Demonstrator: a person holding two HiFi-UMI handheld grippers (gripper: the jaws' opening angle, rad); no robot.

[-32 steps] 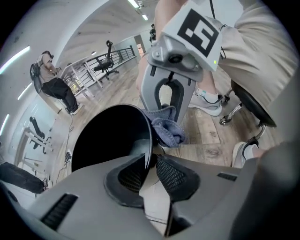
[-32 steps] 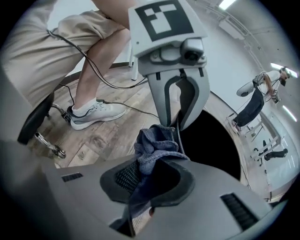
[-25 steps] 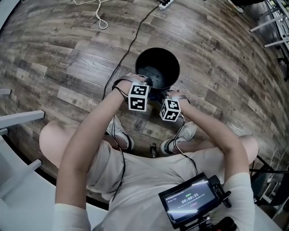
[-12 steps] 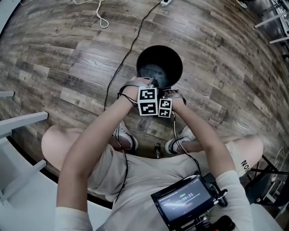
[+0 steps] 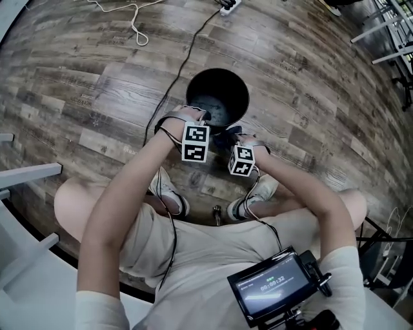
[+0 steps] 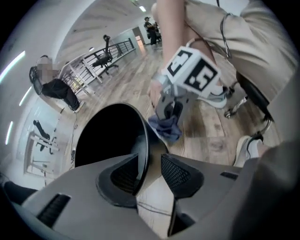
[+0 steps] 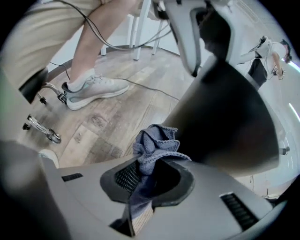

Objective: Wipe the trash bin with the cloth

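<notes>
floor: grey-brown wood planks (image 5: 77,84) are laid throughout | cables: a black cable (image 5: 187,57) and a white cord (image 5: 133,24) are strewn across them | furniture: an office chair (image 6: 104,60) is seen beside a railing (image 6: 119,47) | light: ceiling strips (image 6: 142,8) are lit

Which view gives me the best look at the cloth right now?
The right gripper view: the cloth fills the centre, bunched and pinched by the right gripper. The left gripper view shows it smaller, hanging beside the trash bin. The head view barely shows it.
</notes>
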